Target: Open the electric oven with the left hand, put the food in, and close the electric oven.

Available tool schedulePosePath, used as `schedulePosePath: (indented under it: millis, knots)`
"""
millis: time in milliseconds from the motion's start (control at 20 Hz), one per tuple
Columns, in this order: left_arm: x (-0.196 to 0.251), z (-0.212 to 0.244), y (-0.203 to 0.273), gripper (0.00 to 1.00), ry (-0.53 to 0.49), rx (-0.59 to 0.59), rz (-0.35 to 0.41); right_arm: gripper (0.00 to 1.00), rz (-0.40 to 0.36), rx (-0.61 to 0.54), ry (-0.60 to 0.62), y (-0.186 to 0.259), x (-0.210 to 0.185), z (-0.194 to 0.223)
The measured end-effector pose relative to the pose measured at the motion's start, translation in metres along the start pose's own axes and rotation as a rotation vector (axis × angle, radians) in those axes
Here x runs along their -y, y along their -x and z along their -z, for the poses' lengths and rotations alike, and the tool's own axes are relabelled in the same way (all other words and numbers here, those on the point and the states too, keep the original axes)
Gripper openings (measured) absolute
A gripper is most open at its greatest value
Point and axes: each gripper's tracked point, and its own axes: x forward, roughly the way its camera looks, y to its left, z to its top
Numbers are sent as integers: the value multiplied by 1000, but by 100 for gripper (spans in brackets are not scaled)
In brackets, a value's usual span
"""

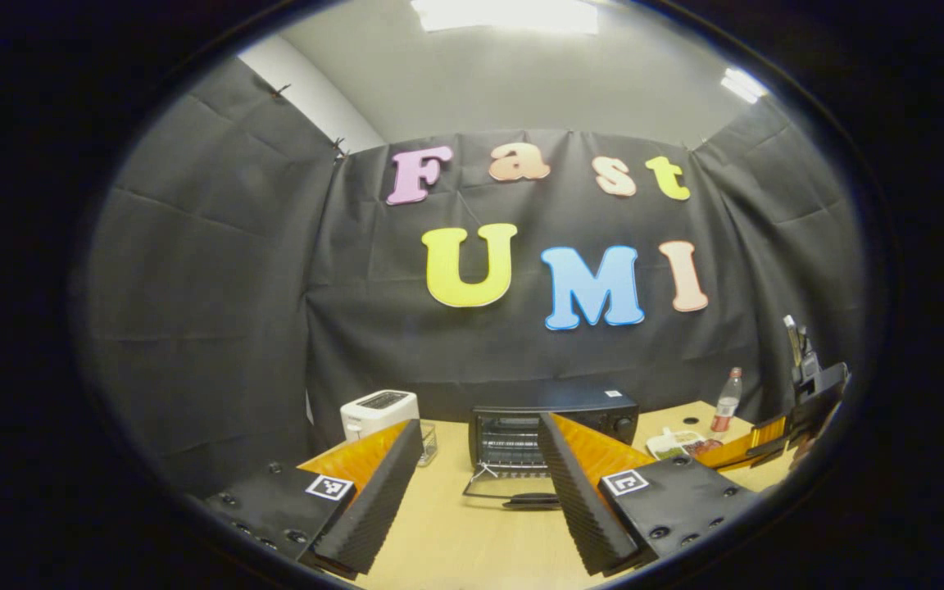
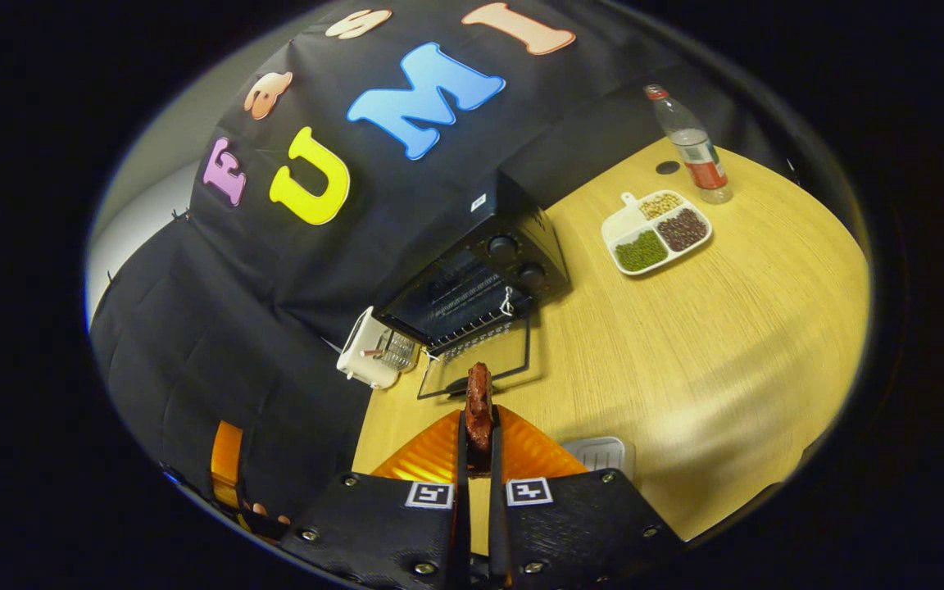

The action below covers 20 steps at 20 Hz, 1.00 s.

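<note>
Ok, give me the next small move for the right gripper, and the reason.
Probably carry the reddish-brown piece of food forward into the black electric oven. The right gripper is shut on the food, the oven's glass door lies folded down open, and the left gripper is open, holding nothing.

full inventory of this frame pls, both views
electric oven: 1, black, back of table, door dropped open
toaster: 1, white, left of oven
divided plate: 1, white, with green, dark and tan food, right of oven
bottle: 1, clear, red label, behind plate
small tray: 1, white, near table edge
food piece: 1, reddish-brown, in right hand-held gripper
table: 1, light wood
left hand-held gripper: 1, open, facing oven
right hand-held gripper: 1, shut on food
</note>
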Motion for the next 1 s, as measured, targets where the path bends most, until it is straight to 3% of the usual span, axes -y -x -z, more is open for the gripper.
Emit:
schedulePosePath:
  millis: [50,100,200,300,400,550,700,750,900,1000]
  knots:
    - [-3,3,-6,90,12,-3,3,9,-3,7,4,-10,-6,-5]
    - [-7,5,-11,99,17,-8,7,9,-10,13,0,-19,-13,-8]
    - [-19,10,-24,94,17,-18,11,9,-26,29,-18,-38,-27,-17]
    - [-32,13,-39,99,14,-20,14,9,-26,37,-18,-60,-35,-22]
    - [-44,18,-56,94,19,-30,13,9,-19,41,-18,-81,-39,-27]
    - [-66,24,-76,99,14,-31,1,9,-22,50,-36,-114,-45,-33]
    - [-86,31,-94,90,9,-41,-8,9,-30,45,-52,-148,-49,-34]
    - [-91,35,-99,94,1,-46,-13,9,-37,47,-63,-160,-50,-37]
    - [-105,45,-117,90,-3,-71,-22,9,-39,79,-73,-190,-51,-47]
    - [-110,56,-128,94,-2,-94,-23,9,-64,111,-88,-210,-57,-55]
